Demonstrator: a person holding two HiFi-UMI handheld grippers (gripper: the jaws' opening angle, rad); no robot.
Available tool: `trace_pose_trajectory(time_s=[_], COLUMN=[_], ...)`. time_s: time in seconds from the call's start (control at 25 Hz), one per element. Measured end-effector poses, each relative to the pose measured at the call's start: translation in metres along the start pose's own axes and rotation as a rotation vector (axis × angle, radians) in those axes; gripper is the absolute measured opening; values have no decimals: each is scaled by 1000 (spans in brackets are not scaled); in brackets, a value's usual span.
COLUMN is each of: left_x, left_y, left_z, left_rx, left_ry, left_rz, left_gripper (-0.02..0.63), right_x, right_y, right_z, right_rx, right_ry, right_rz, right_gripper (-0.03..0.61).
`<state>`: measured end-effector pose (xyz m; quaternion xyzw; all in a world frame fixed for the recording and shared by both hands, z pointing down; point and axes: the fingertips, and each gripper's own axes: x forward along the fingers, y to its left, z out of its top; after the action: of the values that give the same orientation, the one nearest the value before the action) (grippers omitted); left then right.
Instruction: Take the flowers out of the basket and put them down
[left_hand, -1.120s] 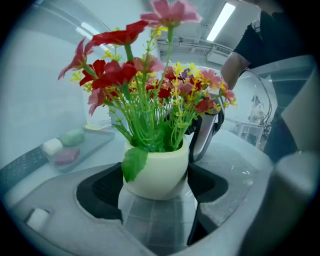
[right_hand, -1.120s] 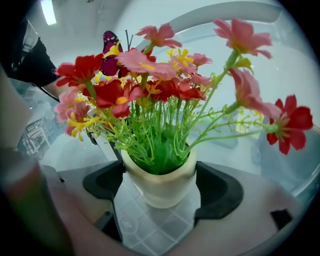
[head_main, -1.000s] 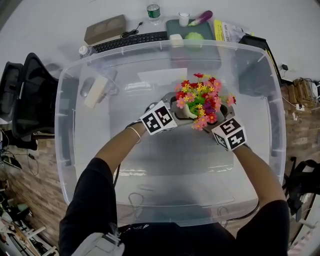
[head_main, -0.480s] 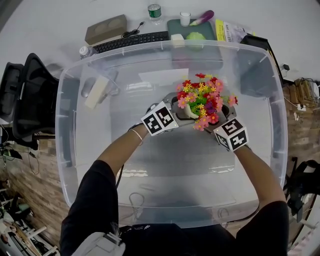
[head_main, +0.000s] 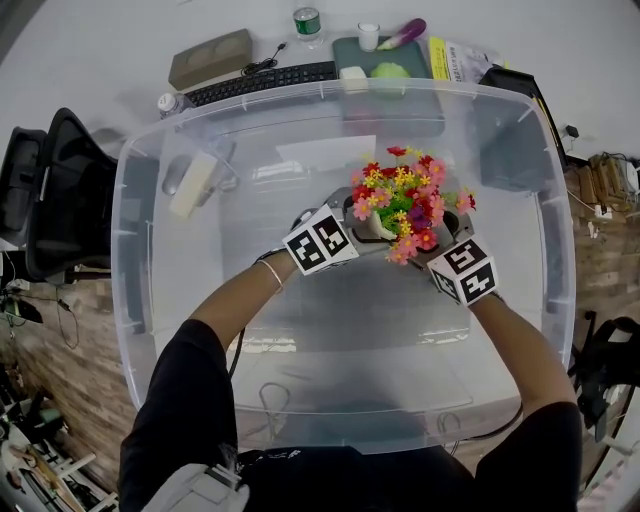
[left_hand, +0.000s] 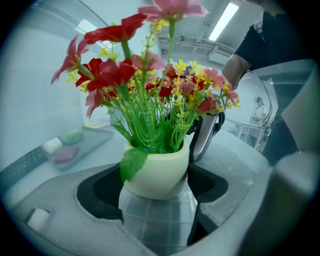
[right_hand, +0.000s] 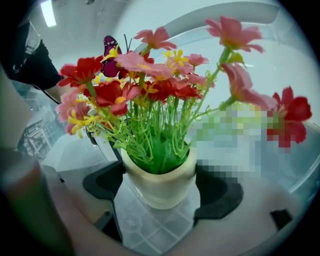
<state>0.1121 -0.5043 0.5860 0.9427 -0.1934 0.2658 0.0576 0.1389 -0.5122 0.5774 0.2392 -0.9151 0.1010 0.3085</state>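
Head view: flowers (head_main: 405, 205) sit inside the clear basket (head_main: 350, 340), left tongs (head_main: 352, 215) and right tongs (head_main: 440, 228) flanking. Left gripper view: pinching the cream pot (left_hand: 155, 172), tilted. Right gripper view: pinching too. Uneven lifting could twist that smooth pot loose.

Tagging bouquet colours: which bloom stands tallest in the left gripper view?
The pink flower at the top edge, on the longest stem; the red flowers peak just below and left of it.

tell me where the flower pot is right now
In the head view the flower pot is inside the clear bin, right of centre, between the left gripper and the right gripper, whose jaws both clasp it.
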Motion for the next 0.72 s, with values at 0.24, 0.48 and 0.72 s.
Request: trace_pose_trajectory(time_s=[0.24, 0.48, 0.72], left_x=[-5, -21, -37], left_y=[-3, -2, -7], left_z=[3, 24, 41], left_rx=[-21, -13, -28], left_ry=[6, -20, -48], left_rz=[5, 32, 59], left_gripper=[390, 390, 390], right_x=[-5, -18, -33], right_y=[3, 6, 13], right_z=[6, 27, 45], right_rx=[-9, -38, -63], right_ry=[-2, -30, -49], right_rz=[15, 15, 37], right_gripper=[449, 449, 449])
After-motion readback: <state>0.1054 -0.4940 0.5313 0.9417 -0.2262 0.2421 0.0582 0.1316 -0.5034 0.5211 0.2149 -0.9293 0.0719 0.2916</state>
